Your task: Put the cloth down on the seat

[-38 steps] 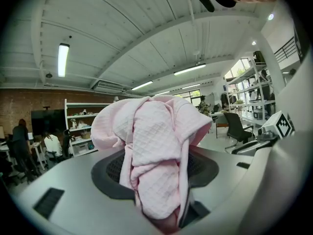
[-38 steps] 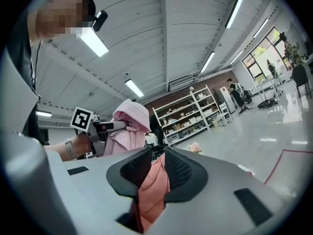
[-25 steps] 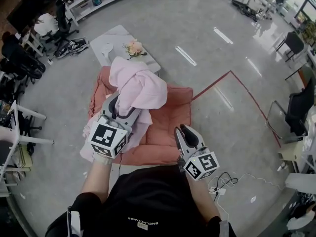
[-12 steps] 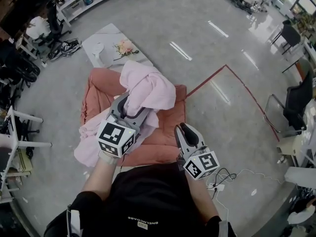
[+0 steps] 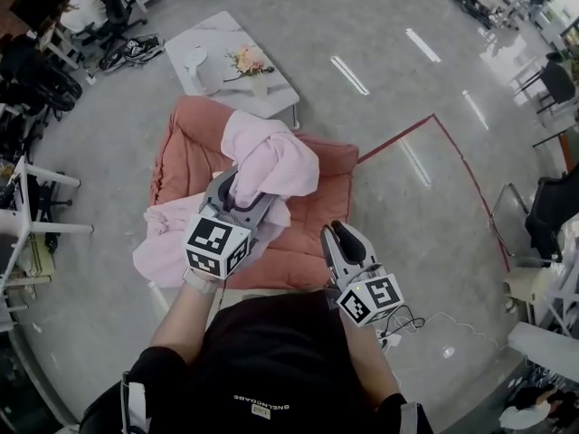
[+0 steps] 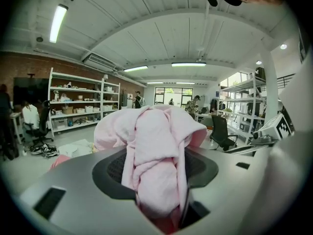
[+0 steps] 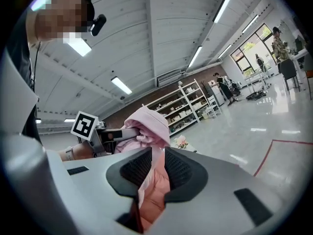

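Pink cloth (image 5: 271,156) is bunched in a thick wad between the jaws of my left gripper (image 5: 244,193), and they are clamped on it. In the left gripper view its folds fill the gap between the pads and spill up over them. The bundle hangs above the salmon cushioned seat (image 5: 312,238). A loose tail of the same cloth trails down to my left, draped over the seat's left edge towards the floor.

My right gripper (image 5: 342,239) hovers over the seat's front edge, just beside the left one and apart from the cloth. Its jaws stand only a narrow slit apart and pinch nothing. In the right gripper view the salmon seat shows through the slit, with the held cloth and the left gripper beyond.

Beyond the seat's far side stands a low white tabletop (image 5: 213,75) carrying a bunch of pale flowers (image 5: 250,61). A red line (image 5: 452,143) runs across the grey floor to the right of the seat.
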Demonstrator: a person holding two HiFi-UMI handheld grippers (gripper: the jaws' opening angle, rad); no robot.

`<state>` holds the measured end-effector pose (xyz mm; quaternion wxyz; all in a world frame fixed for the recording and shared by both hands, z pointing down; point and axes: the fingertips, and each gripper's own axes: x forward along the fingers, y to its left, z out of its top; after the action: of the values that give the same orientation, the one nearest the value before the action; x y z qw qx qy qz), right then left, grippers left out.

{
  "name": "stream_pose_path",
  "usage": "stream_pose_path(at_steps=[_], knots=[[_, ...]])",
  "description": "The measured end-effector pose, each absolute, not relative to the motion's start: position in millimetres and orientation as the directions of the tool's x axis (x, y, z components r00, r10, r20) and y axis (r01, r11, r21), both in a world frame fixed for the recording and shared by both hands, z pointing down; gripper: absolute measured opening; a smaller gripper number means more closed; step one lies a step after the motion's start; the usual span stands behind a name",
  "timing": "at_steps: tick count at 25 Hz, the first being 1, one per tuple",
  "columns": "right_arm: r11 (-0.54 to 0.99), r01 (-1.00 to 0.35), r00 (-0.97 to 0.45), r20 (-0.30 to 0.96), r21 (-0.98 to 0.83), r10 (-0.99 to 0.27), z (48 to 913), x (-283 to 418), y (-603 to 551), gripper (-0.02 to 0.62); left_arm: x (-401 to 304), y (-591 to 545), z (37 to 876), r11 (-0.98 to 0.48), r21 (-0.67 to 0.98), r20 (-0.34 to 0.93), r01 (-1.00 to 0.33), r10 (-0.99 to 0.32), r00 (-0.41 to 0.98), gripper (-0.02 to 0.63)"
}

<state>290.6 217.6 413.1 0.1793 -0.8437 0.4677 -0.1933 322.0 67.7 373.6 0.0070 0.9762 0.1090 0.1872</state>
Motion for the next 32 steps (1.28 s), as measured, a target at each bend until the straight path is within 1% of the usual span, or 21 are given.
stream_pose_path(at_steps=[7,15,25,32], knots=[[-0.448,-0.738,0.390,0.223,-0.504,-0.893,440,283,154,0.101,303,4,425,-0.990,0.050,0.442,0.134,0.142,0.886,0.258],[-0.381,-0.765,0.255,0.300,-0.518,-0.919,476,265,101,0.101,265,-67,492,-0.996,0.090,0.526,-0.029,0.023,0.850,0.258],[-0.310,-0.792,0.110,0.376,-0.527,-0.920,516,238,61,0.101,229,-122,555,-0.973,0.144,0.558,-0.181,-0.071,0.827,0.258],[-0.242,-0.823,0.015,0.407,-0.514,-0.913,536,225,30,0.101,210,-141,610,-0.945,0.205,0.590,-0.255,-0.088,0.803,0.258]])
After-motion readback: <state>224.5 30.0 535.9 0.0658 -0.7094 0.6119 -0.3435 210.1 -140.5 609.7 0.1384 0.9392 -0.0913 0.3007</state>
